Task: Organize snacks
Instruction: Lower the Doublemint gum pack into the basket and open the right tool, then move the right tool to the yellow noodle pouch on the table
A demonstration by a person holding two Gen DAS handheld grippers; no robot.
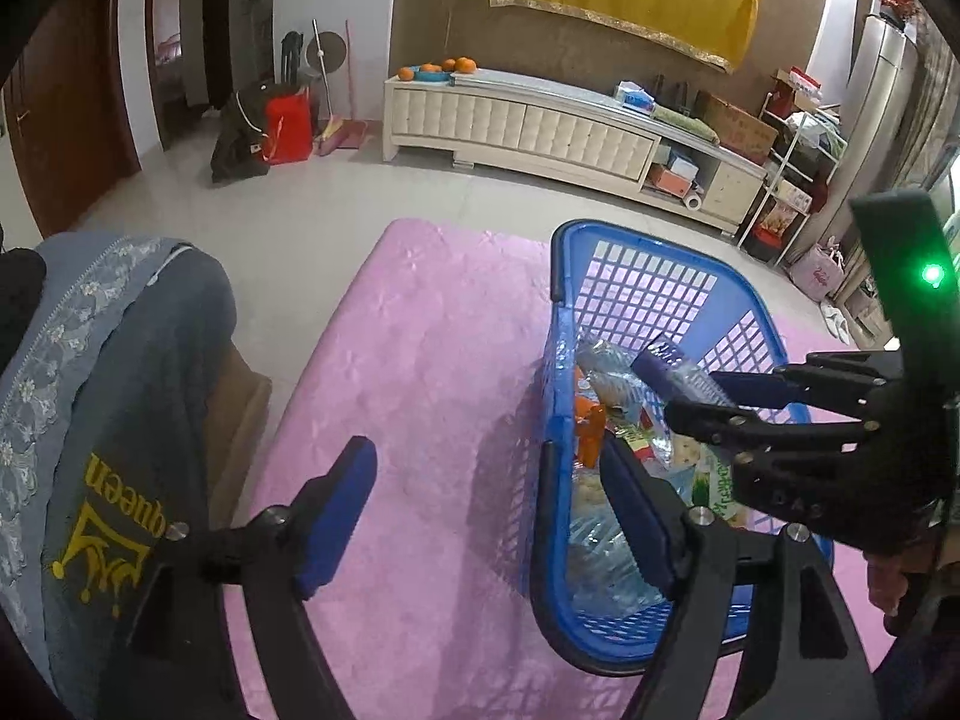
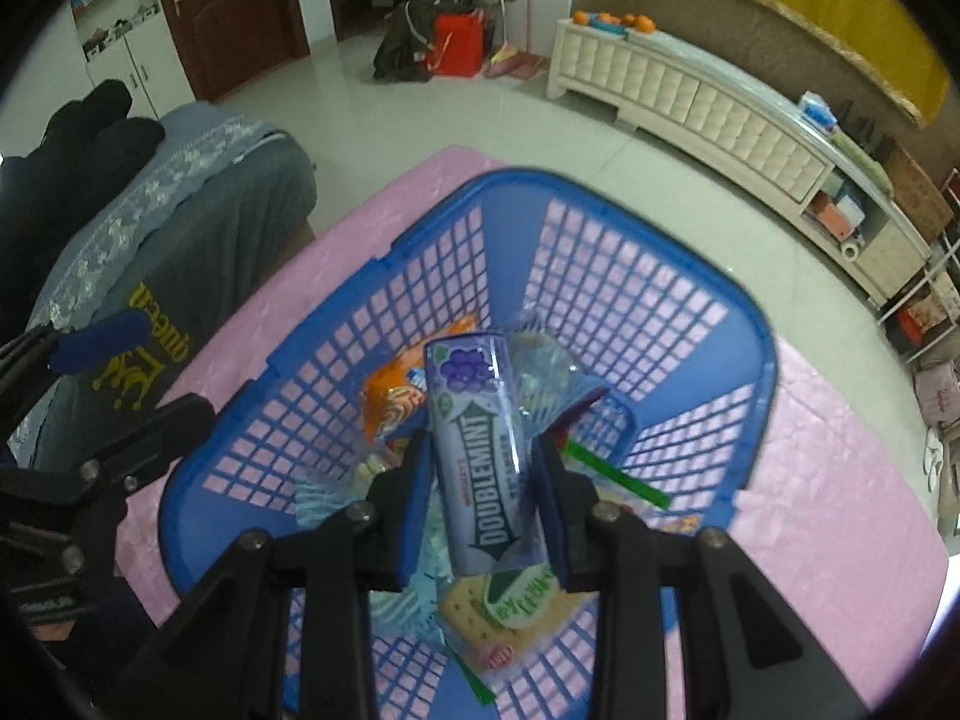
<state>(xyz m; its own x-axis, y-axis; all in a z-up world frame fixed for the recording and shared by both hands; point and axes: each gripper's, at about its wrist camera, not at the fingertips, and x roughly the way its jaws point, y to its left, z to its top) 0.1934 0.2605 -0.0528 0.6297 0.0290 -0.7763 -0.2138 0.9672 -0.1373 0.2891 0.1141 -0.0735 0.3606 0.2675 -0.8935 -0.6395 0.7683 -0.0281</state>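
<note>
A blue plastic basket (image 2: 708, 276) stands on a pink cloth (image 1: 420, 360) and holds several snack packs, among them an orange pack (image 2: 390, 396) and a cracker pack (image 2: 510, 606). My right gripper (image 2: 483, 480) is shut on a purple Doublemint gum bottle (image 2: 480, 444) and holds it over the inside of the basket. It also shows in the left wrist view (image 1: 708, 393), with the bottle (image 1: 678, 375) between its blue pads. My left gripper (image 1: 486, 516) is open and empty, just left of the basket (image 1: 558, 360), one finger (image 1: 636, 516) over its near rim.
A grey garment with yellow "queen" print (image 1: 120, 432) lies on something at the left. A white low cabinet (image 1: 540, 120) stands at the far wall with oranges (image 1: 444, 66) on it. Shelves and boxes (image 1: 798, 168) crowd the right side. A red bag (image 1: 288, 126) sits on the tiled floor.
</note>
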